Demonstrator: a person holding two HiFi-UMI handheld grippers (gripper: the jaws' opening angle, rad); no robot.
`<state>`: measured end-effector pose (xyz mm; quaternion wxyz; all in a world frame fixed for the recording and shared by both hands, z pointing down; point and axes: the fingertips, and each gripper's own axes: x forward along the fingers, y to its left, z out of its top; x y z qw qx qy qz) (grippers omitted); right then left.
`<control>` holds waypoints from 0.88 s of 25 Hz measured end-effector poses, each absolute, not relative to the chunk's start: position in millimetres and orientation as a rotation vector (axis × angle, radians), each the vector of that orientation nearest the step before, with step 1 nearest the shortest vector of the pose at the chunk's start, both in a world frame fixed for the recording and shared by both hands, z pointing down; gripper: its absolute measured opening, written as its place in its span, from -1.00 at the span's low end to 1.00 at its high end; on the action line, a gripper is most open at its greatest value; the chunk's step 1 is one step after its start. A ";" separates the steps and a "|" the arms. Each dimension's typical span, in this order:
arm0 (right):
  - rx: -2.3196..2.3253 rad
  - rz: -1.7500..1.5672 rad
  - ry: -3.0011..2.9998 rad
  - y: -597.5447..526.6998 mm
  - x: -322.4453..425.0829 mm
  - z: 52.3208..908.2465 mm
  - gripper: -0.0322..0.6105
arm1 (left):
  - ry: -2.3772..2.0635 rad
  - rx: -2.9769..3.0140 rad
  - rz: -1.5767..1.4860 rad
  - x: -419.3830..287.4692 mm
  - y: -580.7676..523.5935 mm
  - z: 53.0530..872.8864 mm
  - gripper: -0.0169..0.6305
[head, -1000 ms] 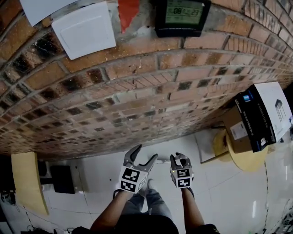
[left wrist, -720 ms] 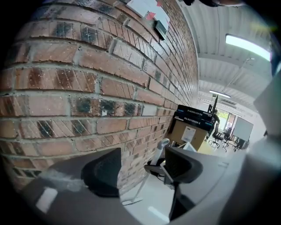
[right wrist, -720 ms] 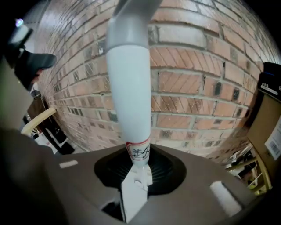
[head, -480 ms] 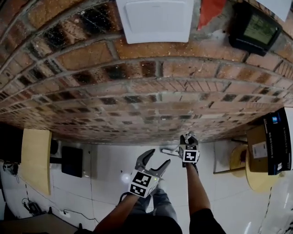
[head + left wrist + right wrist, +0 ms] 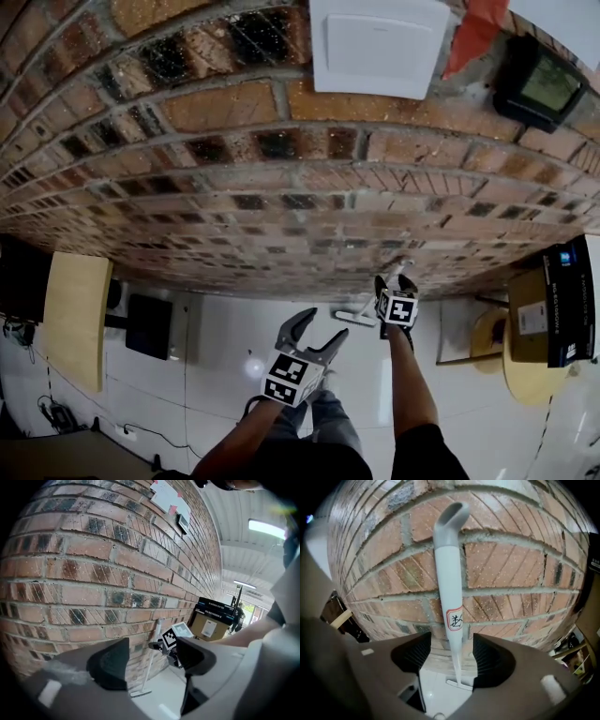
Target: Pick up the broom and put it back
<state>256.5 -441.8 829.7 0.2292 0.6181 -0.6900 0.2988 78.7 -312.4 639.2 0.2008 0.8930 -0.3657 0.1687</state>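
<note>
A white broom [image 5: 357, 316] leans upright against the brick wall, its head on the white floor. Its handle [image 5: 449, 588] bears a red-edged label and ends in a curved top. My right gripper [image 5: 395, 280] is at the wall with the handle between its jaws. They have just been opening, and a gap shows on each side of the handle, so the right gripper [image 5: 451, 656] is open. My left gripper [image 5: 320, 325] hangs lower and to the left, open and empty. In the left gripper view the broom [image 5: 151, 657] stands ahead beside the right gripper [image 5: 158, 645].
The brick wall [image 5: 281, 187] fills the space ahead. A cardboard box with a dark box on top [image 5: 553, 305] rests on a round yellow stool [image 5: 525, 370] at the right. A yellow board [image 5: 73, 314] and a black unit [image 5: 150, 326] stand at the left.
My right gripper has gone forward to the wall, and its shut jaws now stand apart round the broom handle. The left gripper has shifted a little.
</note>
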 end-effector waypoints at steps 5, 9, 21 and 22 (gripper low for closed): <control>1.786 0.690 -1.973 -413.0 247.7 762.6 -0.01 | -1.026 2.543 0.435 73.6 -309.4 619.4 0.02; 1.871 0.578 -2.119 -379.6 216.9 675.6 0.06 | -1.053 2.584 0.370 61.5 -307.2 587.7 0.03; 2.053 0.196 -2.409 -280.6 144.0 448.7 0.06 | -1.447 2.716 0.106 -32.0 -281.9 443.7 0.03; 2.071 0.164 -2.416 -272.6 140.9 436.4 0.06 | -1.496 2.716 0.087 -41.4 -277.9 433.6 0.03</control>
